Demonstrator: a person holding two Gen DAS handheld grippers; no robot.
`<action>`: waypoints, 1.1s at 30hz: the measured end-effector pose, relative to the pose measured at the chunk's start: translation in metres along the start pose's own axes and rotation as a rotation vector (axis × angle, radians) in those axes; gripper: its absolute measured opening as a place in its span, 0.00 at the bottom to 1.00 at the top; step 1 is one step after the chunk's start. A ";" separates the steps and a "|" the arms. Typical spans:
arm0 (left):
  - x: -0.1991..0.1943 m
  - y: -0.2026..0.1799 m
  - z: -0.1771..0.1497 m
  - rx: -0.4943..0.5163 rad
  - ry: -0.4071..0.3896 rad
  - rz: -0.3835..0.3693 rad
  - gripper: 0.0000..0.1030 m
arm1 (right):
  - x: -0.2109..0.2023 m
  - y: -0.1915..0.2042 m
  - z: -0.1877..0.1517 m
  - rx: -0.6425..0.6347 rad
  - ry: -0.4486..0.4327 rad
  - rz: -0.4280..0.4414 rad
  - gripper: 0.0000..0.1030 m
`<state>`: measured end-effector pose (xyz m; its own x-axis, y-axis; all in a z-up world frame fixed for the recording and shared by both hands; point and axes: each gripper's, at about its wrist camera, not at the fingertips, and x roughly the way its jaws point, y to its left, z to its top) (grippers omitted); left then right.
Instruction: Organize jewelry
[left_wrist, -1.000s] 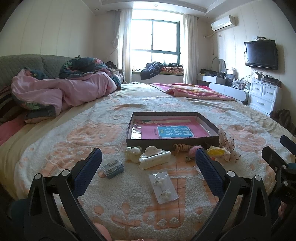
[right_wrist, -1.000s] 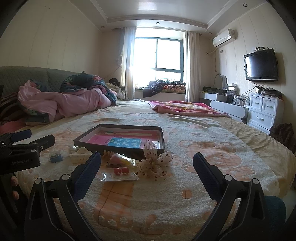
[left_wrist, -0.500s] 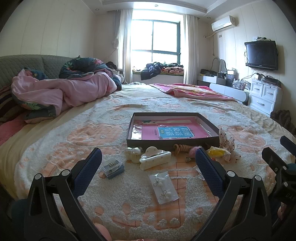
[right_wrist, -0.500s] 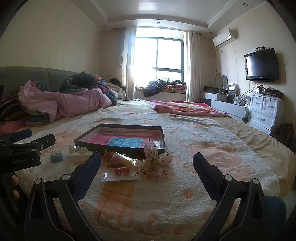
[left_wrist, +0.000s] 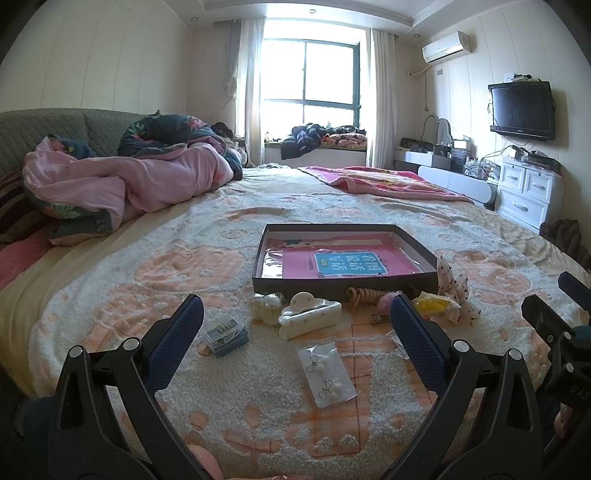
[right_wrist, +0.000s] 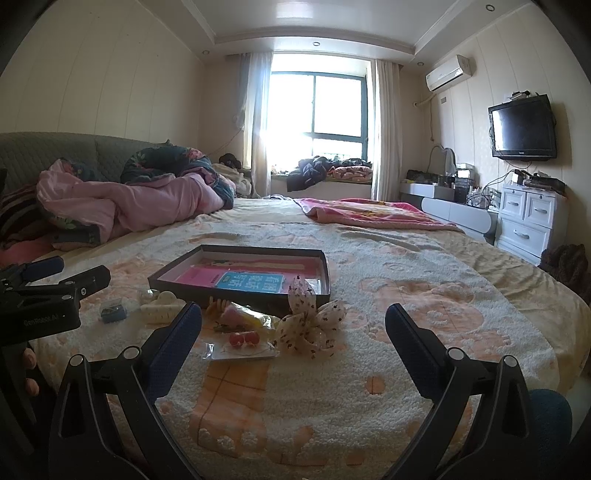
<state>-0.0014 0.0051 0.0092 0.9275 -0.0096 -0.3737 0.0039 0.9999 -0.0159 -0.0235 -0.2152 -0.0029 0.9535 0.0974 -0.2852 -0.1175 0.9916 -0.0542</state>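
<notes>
Two grippers, both held above a fuzzy peach-and-cream bedspread (left_wrist: 110, 280), fingers spread wide, nothing between them. We list the items left to right. Left gripper (left_wrist: 295, 325): before it, a small clear case (left_wrist: 226, 330) with blue base; a cream claw clip (left_wrist: 308, 319) with pale round pieces just beside it; nearer us, a packet of pearl earrings (left_wrist: 327, 369) lying flat. Behind these — a shallow dark box (left_wrist: 343, 284), open, holding a pink and blue card. Against its front wall, an orange coil hair tie (left_wrist: 360, 295). Right gripper (right_wrist: 293, 325): before it, a packet with red beads (right_wrist: 242, 343), a yellow-pink wrapped item (right_wrist: 245, 317), and a dotted fabric bow (right_wrist: 310, 325) touching the box's near corner.
</notes>
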 end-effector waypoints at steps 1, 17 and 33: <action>0.000 0.000 -0.001 0.001 -0.001 0.000 0.90 | 0.001 -0.002 -0.001 0.001 0.003 0.003 0.94; 0.012 0.020 -0.003 -0.053 0.042 0.029 0.90 | 0.016 0.010 -0.001 -0.047 0.066 0.069 0.94; 0.035 0.059 -0.010 -0.132 0.117 0.068 0.90 | 0.061 0.034 0.004 -0.157 0.147 0.140 0.94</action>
<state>0.0272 0.0639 -0.0141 0.8739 0.0492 -0.4836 -0.1139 0.9879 -0.1053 0.0317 -0.1751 -0.0183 0.8756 0.2076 -0.4361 -0.2979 0.9428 -0.1494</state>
